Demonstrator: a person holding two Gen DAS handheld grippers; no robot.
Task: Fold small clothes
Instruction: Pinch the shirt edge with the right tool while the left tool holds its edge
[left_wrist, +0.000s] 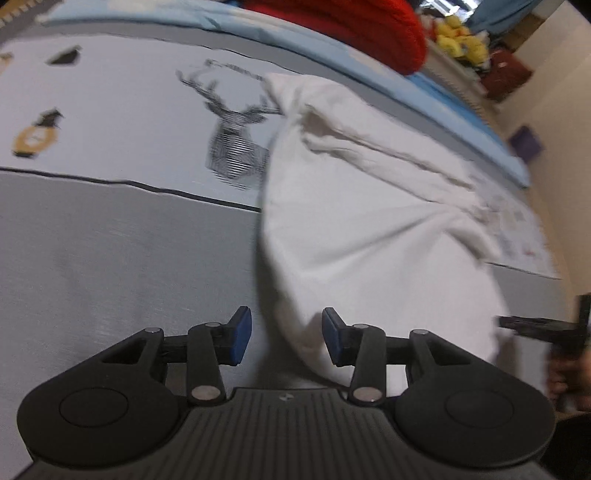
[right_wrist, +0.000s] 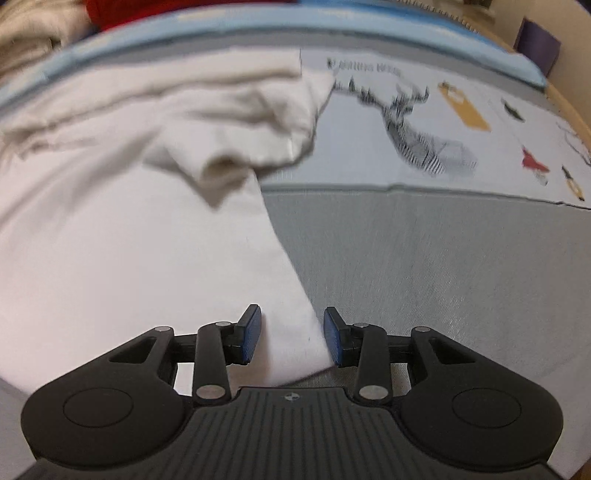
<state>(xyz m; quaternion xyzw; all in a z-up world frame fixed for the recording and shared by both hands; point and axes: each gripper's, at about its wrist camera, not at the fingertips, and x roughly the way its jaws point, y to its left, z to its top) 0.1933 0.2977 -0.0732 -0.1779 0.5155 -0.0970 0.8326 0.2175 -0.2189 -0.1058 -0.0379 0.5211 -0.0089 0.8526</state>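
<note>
Right wrist: soft white garment (right_wrist: 129, 229) corner between the right hand-held gripper (right_wrist: 291, 338)'s parted blue pads.

Grey bedspread (left_wrist: 110, 266) with pale printed band: deer head (left_wrist: 236, 147), small birds. Blue sheet (left_wrist: 424, 88) along far edge. Red fabric (left_wrist: 351, 26) and yellow items (left_wrist: 458, 40) beyond.

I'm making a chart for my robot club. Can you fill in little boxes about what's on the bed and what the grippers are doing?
Surface: grey bedspread with a deer print
Garment: white garment, rumpled, partly folded over itself
Left hand-held gripper: open, garment edge between its fingers, not pinched
Right hand-held gripper: open, garment corner between its fingers
Behind: red fabric
</note>
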